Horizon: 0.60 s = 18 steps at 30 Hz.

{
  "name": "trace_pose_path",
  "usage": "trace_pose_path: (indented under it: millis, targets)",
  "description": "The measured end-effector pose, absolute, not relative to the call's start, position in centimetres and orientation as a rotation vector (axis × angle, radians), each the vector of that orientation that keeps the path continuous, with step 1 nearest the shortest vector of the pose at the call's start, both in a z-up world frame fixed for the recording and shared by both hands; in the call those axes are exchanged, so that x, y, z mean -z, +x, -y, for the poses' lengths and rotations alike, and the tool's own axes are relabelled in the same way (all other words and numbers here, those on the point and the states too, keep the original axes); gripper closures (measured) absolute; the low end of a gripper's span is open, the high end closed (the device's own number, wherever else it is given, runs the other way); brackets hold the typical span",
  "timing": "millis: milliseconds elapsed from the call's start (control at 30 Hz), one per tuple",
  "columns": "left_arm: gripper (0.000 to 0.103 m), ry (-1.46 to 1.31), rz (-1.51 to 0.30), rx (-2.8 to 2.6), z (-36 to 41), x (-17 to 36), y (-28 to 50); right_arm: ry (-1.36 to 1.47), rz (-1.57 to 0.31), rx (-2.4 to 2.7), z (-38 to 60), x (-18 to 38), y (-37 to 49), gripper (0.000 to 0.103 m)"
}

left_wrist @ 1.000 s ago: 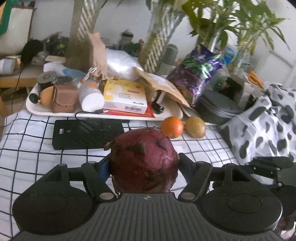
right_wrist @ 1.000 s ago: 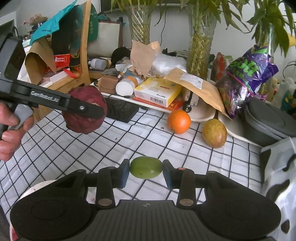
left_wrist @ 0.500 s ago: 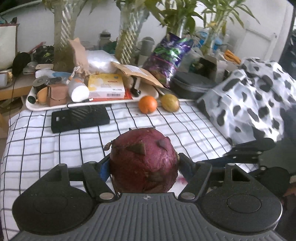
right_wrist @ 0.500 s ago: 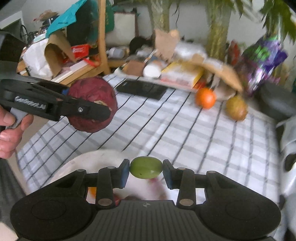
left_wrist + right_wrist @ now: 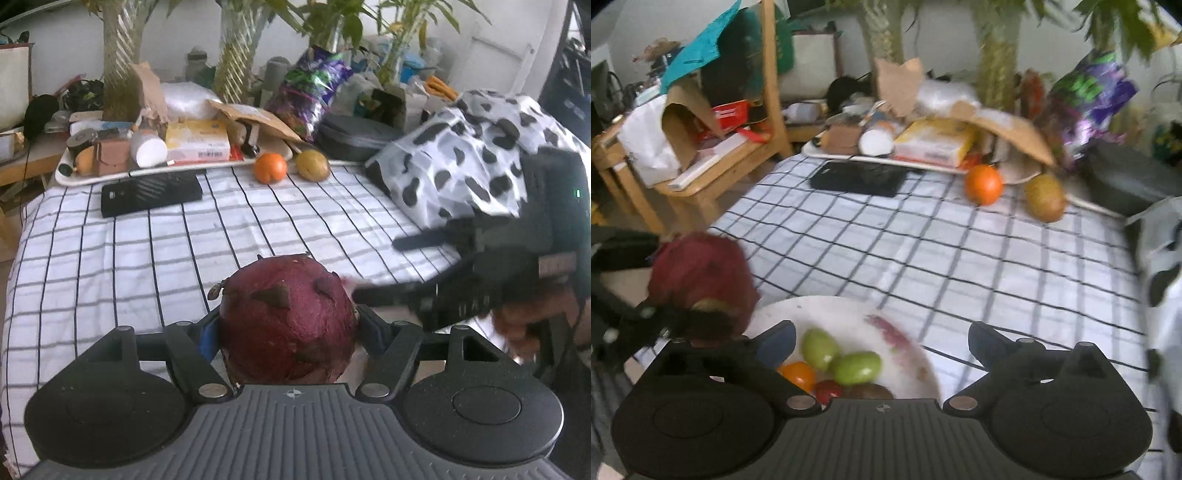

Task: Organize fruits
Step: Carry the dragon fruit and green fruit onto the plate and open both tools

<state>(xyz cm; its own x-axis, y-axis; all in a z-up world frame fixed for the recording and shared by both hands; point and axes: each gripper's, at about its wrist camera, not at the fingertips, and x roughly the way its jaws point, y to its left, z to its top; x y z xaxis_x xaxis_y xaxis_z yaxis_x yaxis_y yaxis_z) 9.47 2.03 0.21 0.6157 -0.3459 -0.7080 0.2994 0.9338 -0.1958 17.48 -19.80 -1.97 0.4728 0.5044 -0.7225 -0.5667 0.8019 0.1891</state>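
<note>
1. Pinching the dragon fruit [image 5: 286, 319] across its middle with the left claw [image 5: 288, 334], above the near edge of the checked surface [image 5: 147, 251]; fruit apparently clear of the cloth.
2. Spread wide and empty: the right claw [image 5: 881, 341], poised over the white plate [image 5: 908, 354] at the near edge, with two green fruits [image 5: 838, 358], a small orange one [image 5: 798, 373] and a red one [image 5: 827, 391] lying on it.
3. Likely next: setting the dragon fruit onto the plate, just beside the left rim where bare space shows.
4. Lowering slowly and level, so the heavy fruit does not roll the small ones off.
5. Opening the left claw only once the fruit rests on the plate.
6. Keeping the right claw aside to avoid a collision.
7. Waiting at the far edge, close together: the orange [image 5: 270, 168] and a yellow-brown fruit [image 5: 313, 165].
</note>
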Motion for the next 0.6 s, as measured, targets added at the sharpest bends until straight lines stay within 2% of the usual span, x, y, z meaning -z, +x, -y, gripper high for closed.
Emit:
trace_pose_path:
  millis: [133,600]
  targets:
    - [0.033,-0.033,-0.865,0.404,-1.2,0.5,8.1,-0.035,-0.856,-0.605,21.5,1.6,16.7,0.0]
    - [0.032,0.15,-0.975,0.478,2.6,3.7,6.2,0.041,-0.827,-0.548,24.0,0.8,12.4,0.0]
